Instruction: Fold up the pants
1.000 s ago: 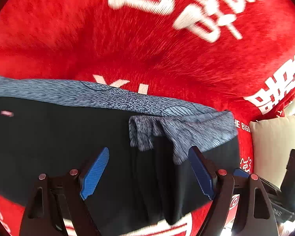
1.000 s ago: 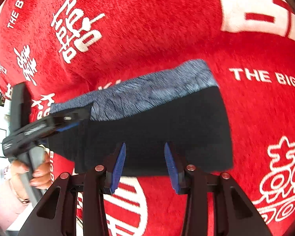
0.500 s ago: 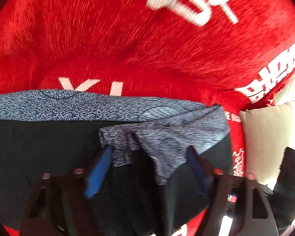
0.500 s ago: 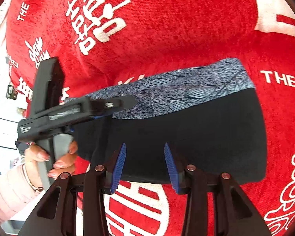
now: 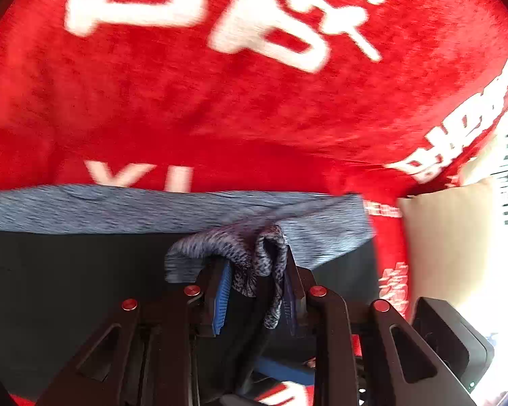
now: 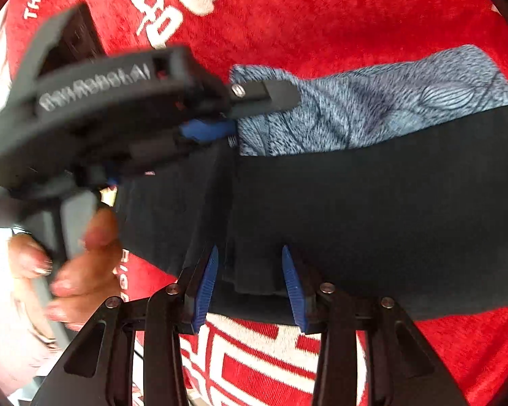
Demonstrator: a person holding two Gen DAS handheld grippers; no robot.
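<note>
The pants lie on a red blanket with white letters. They are black, with a grey-blue patterned waistband that runs across the middle of the left wrist view.

In the left wrist view, the left gripper is at the lower centre of the frame. Its two blue pads stand close together and pinch a bunched part of the waistband, which is pulled up into a small fold between them. Black cloth also hangs down between the fingers. At the right edge of this frame there is a beige cushion, and a dark object is in the lower right corner; what it is cannot be told.

In the right wrist view, the pants fill the centre and right of the frame, and the waistband goes to the upper right. The right gripper is at the lower centre. Its blue pads stand apart, with a fold of the black edge of the pants between them; the view does not show whether the pads press the cloth. The left gripper comes in from the upper left of this frame, blurred, and its tips are at the left end of the waistband. The person's hand holds its grey handle at the lower left. From the left gripper a ridge of black cloth runs down toward the right gripper.
</note>
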